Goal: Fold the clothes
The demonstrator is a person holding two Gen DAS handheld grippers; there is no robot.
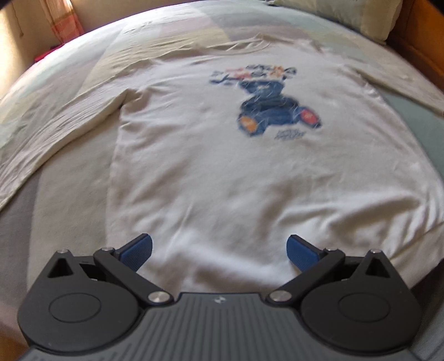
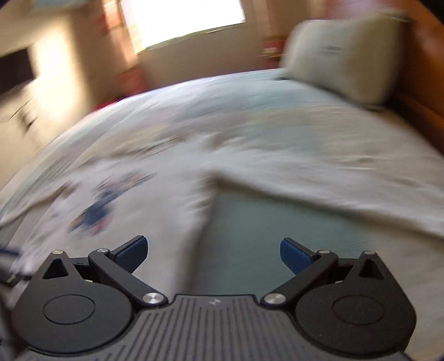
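A white long-sleeved shirt (image 1: 211, 166) lies spread flat on the bed (image 1: 55, 194), front side up. On its chest there is a printed picture (image 1: 274, 108) in dark blue with small orange and red parts; the print is too blurred to read. The collar points to the far end of the bed, where a pale pillow (image 1: 358, 16) rests against a wooden bed frame (image 1: 416, 52). The bottom hem of the shirt is the part nearest to the left wrist camera. Both sleeves are stretched out to the sides, one to the left (image 1: 47, 133) and one to the right (image 1: 399, 86), and the cloth has soft wrinkles.

The left tool (image 1: 219, 251) hovers above the hem region of the shirt. Its two blue-padded fingers (image 1: 137, 251) are spread wide apart and nothing is between them.

The right wrist view is strongly blurred. The right tool (image 2: 213, 254) is also wide open and empty, with its blue fingers (image 2: 133, 254) far from each other. Below it are the side edge of the shirt body (image 2: 177, 211) and the bare greenish sheet (image 2: 244, 238) of the bed. One sleeve (image 2: 347, 177) crosses the sheet further ahead. The same pillow (image 2: 341, 52) is at the far right, and a bright window (image 2: 183, 19) is in the wall behind the bed. I cannot tell if either tool touches the cloth.
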